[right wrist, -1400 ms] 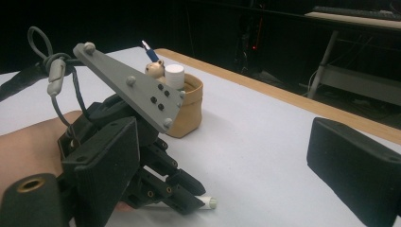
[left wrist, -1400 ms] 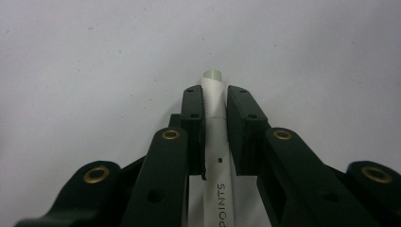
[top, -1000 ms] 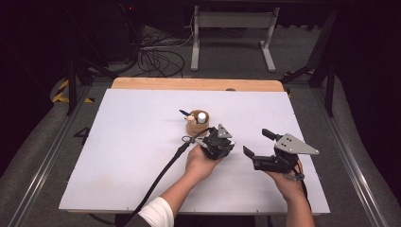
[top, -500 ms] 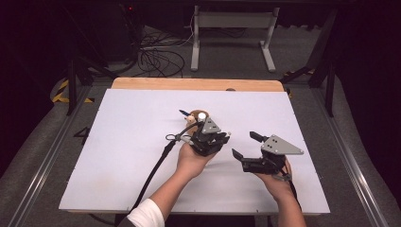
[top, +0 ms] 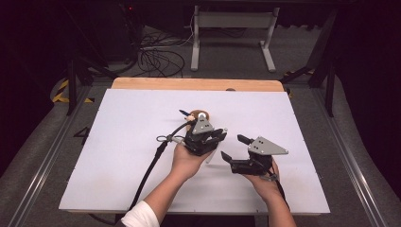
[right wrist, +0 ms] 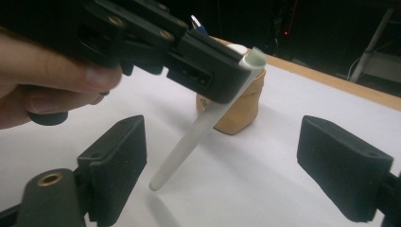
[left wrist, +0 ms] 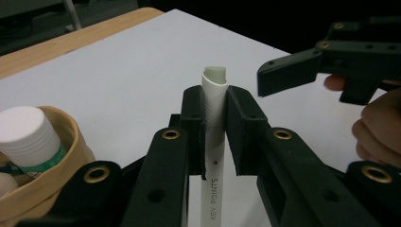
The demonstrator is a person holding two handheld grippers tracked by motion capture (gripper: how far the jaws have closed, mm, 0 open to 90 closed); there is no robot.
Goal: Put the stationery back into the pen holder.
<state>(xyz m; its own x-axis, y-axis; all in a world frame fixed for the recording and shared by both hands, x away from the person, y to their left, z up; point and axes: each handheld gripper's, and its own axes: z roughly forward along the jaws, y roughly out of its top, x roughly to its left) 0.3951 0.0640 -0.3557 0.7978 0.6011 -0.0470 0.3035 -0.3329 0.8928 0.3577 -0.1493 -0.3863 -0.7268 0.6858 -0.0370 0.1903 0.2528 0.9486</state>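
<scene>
White pen (left wrist: pixel 213 118) pinched in the left gripper (top: pixel 204 138), right gripper (top: pixel 234 147) gaping beside it.

Matte white table (top: pixel 118 142) with a bare wood strip along its far edge takes most of the high view; from up there the pen is barely a sliver under the left hand. Next, the tan, soft-sided cup (right wrist: pixel 239 106), half hidden behind the left gripper, holding a ribbed white cap (left wrist: pixel 26 135) and a dark-tipped pen. The slim, smooth tube of the clamped pen slants down above the table, its lettered end cut off in the left gripper view. Right jaws have just been closing, nothing between them, pointing at the pen.
</scene>
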